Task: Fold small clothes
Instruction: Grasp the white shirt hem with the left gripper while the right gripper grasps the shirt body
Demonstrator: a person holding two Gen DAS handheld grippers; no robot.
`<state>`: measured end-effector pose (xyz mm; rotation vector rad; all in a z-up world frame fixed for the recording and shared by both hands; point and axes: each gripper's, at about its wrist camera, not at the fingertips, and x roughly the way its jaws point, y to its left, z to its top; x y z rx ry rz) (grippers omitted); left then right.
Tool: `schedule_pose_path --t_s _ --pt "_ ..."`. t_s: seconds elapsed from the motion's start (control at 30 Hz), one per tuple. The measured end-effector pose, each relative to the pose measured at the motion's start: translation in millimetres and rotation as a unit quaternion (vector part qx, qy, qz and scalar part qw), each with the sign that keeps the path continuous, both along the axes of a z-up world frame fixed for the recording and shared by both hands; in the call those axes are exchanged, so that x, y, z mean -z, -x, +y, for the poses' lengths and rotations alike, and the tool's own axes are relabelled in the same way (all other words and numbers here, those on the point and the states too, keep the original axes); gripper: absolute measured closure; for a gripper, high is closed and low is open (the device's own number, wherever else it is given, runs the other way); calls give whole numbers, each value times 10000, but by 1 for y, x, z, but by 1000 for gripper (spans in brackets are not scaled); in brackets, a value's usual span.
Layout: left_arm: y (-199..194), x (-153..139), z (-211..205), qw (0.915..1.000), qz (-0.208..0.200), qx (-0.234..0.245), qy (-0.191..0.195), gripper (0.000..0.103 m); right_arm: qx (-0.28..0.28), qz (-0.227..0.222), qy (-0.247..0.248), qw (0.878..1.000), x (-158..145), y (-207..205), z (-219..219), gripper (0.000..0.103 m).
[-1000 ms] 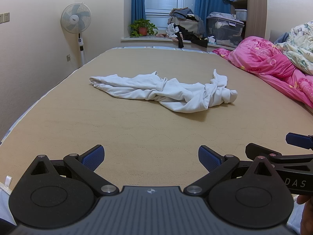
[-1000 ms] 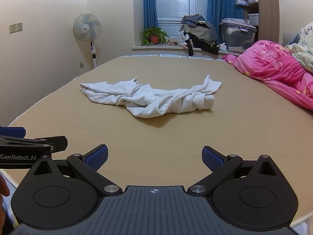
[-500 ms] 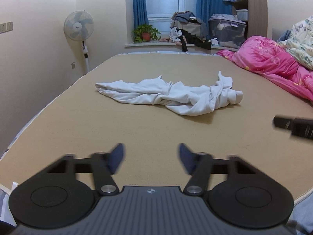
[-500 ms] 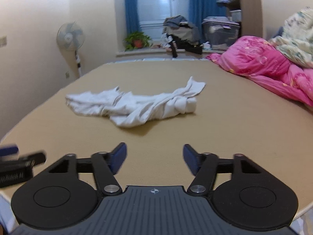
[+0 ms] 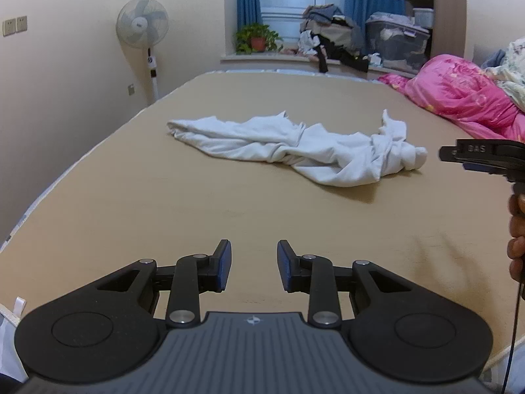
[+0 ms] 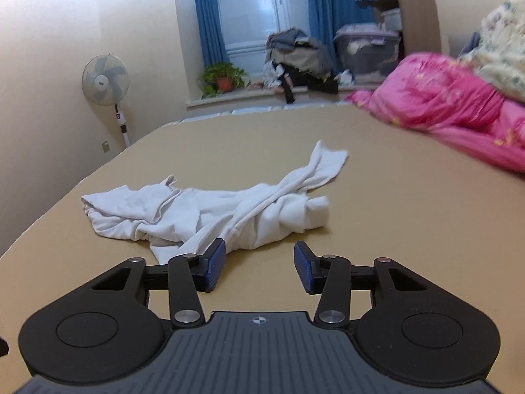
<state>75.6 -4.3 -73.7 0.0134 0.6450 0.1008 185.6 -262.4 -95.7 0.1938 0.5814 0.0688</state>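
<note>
A crumpled white garment [image 5: 295, 146] lies twisted in a long heap in the middle of the tan bed [image 5: 164, 203]. My left gripper [image 5: 253, 267] hovers over bare bed well short of the cloth, its jaws closing with nothing between them. My right gripper [image 6: 259, 267] is just in front of the garment [image 6: 229, 216], near its bunched right end; its jaws are closing too, and nothing is between the pads. In the left wrist view the right gripper's side [image 5: 482, 156] shows at the right edge, with a person's hand [image 5: 516, 233] below it.
A pink quilt [image 6: 443, 111] and a floral blanket [image 6: 502, 55] are piled along the bed's right side. A standing fan [image 5: 144, 39] is by the left wall. A potted plant [image 5: 257, 39], heaped clothes [image 5: 331, 39] and a storage box [image 5: 397, 42] line the window sill.
Both grippers' jaws have narrowed from wide open. The right gripper has moved forward and right, close to the garment. The left one has advanced only slightly.
</note>
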Motion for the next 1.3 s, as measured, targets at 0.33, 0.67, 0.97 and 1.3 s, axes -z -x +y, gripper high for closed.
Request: schedule_pose_path --t_s 0.33,0.67,0.97,1.3 --pt "-29 -1 7 9997 40 -20 -229 69 -28 544 -620 9966 45 -78 16 25" --pt "-217 -28 -14 9972 319 66 675 66 -832 1059 -1197 9836 74 -125 20 100" --pt "-363 38 -91 9835 1692 160 619 56 -819 824 -1411 9831 49 -118 -27 102" --pt "-198 -62 17 9961 -273 -174 816 102 769 850 -741 9906 36 -126 -94 103"
